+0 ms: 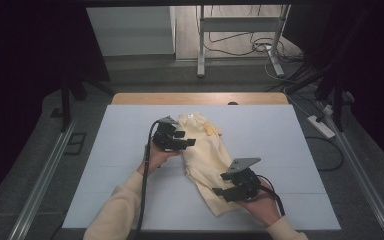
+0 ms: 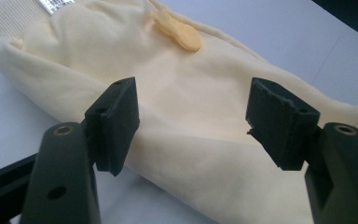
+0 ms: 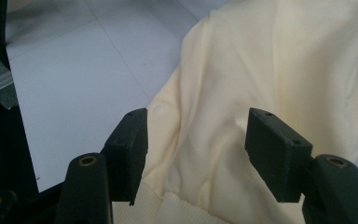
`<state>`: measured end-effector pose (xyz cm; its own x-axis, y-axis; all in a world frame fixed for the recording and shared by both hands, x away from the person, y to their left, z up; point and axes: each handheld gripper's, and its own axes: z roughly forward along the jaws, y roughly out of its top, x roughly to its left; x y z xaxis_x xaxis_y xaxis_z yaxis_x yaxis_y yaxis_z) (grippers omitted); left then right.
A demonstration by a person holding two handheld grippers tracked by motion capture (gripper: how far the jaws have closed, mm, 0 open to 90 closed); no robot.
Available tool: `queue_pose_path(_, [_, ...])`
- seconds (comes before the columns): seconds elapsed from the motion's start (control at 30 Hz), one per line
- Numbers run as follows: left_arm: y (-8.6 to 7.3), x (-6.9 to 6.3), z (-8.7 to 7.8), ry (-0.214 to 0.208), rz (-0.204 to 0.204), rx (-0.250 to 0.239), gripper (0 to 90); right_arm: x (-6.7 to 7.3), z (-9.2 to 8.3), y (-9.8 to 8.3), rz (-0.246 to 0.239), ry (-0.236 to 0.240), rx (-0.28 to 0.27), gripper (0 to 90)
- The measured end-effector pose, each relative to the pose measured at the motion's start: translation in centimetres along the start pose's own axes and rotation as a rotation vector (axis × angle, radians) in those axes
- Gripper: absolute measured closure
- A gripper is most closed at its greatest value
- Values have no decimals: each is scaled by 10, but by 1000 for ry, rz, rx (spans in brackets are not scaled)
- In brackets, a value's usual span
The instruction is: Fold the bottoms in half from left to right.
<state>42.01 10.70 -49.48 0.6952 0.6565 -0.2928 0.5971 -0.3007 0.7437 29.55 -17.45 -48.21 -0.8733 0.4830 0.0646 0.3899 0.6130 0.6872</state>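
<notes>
Table (image 1: 130, 165) under pale grey-blue sheet, wooden edge at far side. At left of high view, left gripper (image 1: 190, 141) in left hand (image 1: 156, 156), just beside near-left edge of pale yellow garment (image 1: 207, 160). Jaws of left gripper (image 2: 193, 123) well apart, nothing clamped, cloth lying beyond and below pads without contact. In middle, garment flat on sheet, running slantwise from far centre toward near right; ribbed band with white label (image 2: 53, 4) at far end, small darker yellow tab (image 2: 179, 32) just beside it. At right, right gripper (image 1: 219, 192) in right hand (image 1: 260, 205), over near end of garment (image 3: 261, 70). Jaws of right gripper (image 3: 196, 149) likewise wide, cloth between them but not pinched; ribbed hem just below pads.
</notes>
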Motion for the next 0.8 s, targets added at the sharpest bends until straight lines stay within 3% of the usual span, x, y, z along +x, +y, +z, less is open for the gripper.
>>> queue_pose_path(0.17, [0,0,0,1,-2,0,334,3,10,-3,-21,-18,54,401])
queue_pose_path(0.43, [0,1,0,1,-3,5,333,-5,18,-12,-4,-54,104,406])
queue_pose_path(0.53, [-1,1,1,-1,-9,5,331,-7,20,-12,4,-57,111,465])
queue_pose_path(0.67, [-1,1,0,1,-7,4,330,-10,16,-12,23,-53,107,657])
queue_pose_path(0.8, [-1,1,-1,0,-6,2,330,-10,13,-11,15,-56,97,742])
